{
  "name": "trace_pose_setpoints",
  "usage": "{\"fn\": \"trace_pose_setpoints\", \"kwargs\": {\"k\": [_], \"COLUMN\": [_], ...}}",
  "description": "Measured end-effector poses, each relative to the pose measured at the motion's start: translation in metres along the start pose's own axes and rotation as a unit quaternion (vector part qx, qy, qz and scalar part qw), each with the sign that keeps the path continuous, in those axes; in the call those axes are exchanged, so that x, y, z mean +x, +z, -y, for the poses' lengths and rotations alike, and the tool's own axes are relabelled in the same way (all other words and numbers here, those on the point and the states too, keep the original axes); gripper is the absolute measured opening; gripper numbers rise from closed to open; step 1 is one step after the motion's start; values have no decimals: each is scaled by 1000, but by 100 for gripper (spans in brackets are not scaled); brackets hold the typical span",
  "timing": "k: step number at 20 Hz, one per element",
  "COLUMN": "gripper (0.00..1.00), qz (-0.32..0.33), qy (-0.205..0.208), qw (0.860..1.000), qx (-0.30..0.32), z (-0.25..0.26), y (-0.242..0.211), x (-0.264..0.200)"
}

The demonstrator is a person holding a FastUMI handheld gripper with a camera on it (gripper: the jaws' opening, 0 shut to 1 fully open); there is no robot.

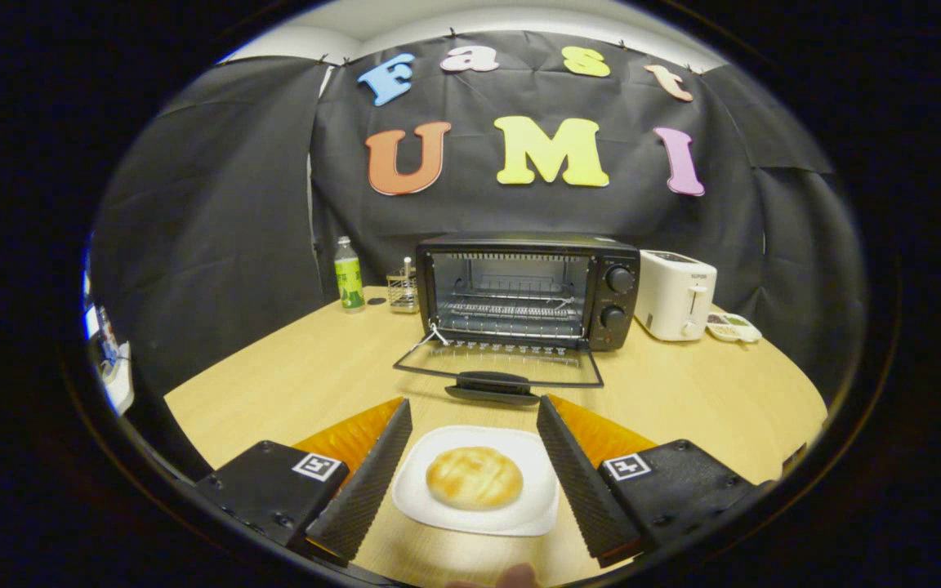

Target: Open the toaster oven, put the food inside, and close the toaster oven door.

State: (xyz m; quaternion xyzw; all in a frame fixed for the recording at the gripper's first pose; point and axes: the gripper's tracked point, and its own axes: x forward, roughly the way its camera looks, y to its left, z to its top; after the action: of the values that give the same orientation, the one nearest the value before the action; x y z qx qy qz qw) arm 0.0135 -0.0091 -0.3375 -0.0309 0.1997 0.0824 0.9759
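Black ribbed fingers (372, 478) of the gripper (474, 408) stand spread wide, with a white plate (438, 510) on the wooden table (274, 376) between them, touching neither. A round golden bun (474, 478) lies flat on it, showing no clear long axis. Beyond the fingertips, the toaster oven (529, 290) faces the gripper, its door (499, 367) folded down flat, handle nearest. A white toaster (675, 294) stands beside it; whether the oven's knobs are set is hard to make out.

Light wooden tabletop (291, 384) in the booth
On it: black toaster oven (532, 290), white toaster (675, 294), green-labelled bottle (348, 275), white square plate (438, 498).
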Motion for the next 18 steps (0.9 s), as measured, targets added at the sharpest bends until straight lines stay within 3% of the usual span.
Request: {"fn": "trace_pose_setpoints", "kwargs": {"k": [6,18], "gripper": [100,100], "qz": [-36,-97], "qy": [0,-13], "qw": [999,994], "qx": [-8,-40], "z": [3,8], "y": [-42,-73], "x": [7,25]}}
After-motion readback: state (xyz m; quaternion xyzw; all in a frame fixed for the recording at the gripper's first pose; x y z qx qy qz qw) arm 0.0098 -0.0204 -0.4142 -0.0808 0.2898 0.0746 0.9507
